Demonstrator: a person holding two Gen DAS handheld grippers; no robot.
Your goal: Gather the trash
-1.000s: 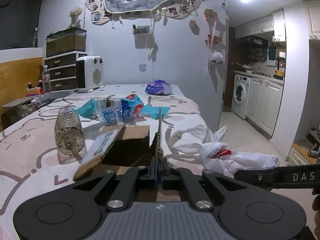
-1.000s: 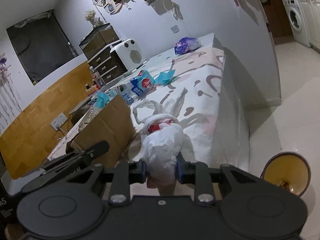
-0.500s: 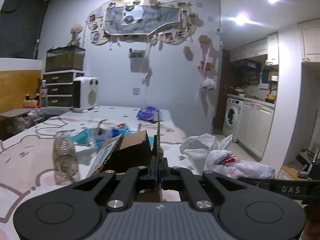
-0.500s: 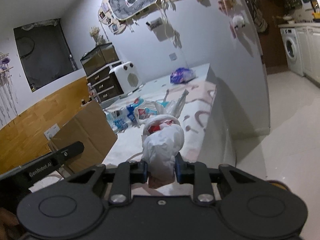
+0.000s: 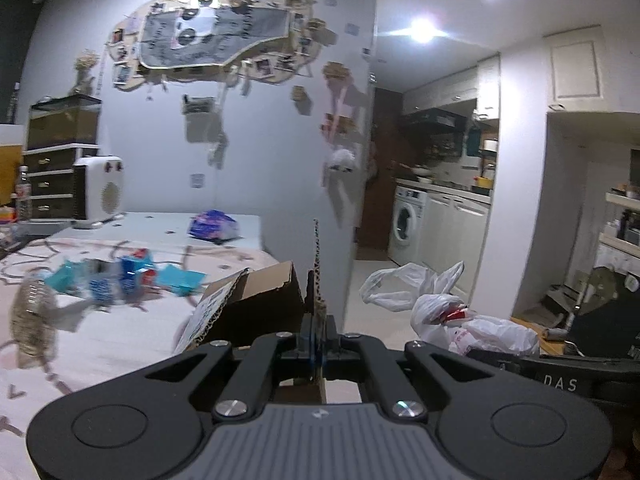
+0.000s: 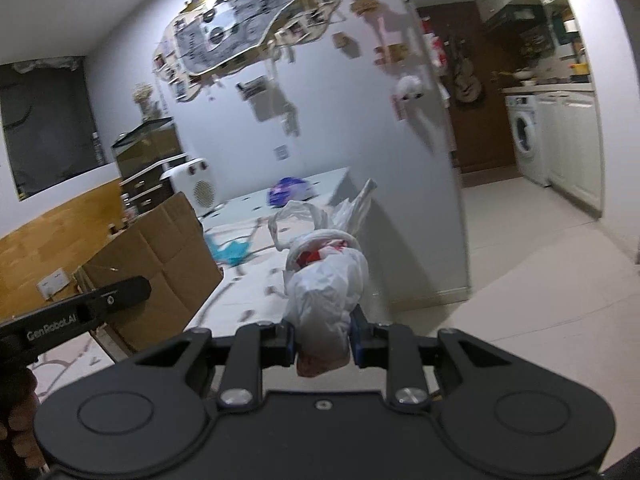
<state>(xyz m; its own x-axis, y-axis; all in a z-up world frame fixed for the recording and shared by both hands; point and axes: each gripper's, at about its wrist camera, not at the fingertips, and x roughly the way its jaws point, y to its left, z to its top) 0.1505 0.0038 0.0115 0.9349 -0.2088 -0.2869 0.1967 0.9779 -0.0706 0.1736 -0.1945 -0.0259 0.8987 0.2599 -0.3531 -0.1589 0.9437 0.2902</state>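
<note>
My left gripper (image 5: 318,330) is shut on the upright edge of a brown cardboard box (image 5: 256,304) and holds it lifted over the table. The box also shows in the right wrist view (image 6: 160,256) at the left. My right gripper (image 6: 323,338) is shut on a white plastic trash bag (image 6: 324,280) with red print, held up in the air; the bag also shows in the left wrist view (image 5: 460,320). On the patterned table (image 5: 120,328) lie an empty clear bottle (image 5: 32,316), blue wrappers (image 5: 120,276) and a purple packet (image 5: 214,226).
A white heater (image 5: 98,188) and a drawer unit (image 5: 52,176) stand at the table's far end against the decorated wall. A washing machine (image 5: 406,220) and white cabinets are in the kitchen at the right. Tiled floor (image 6: 540,280) lies to the right of the table.
Both grippers have risen and tilted up, lifting the box and the bag off the table. The table and its litter have dropped lower in both views.
</note>
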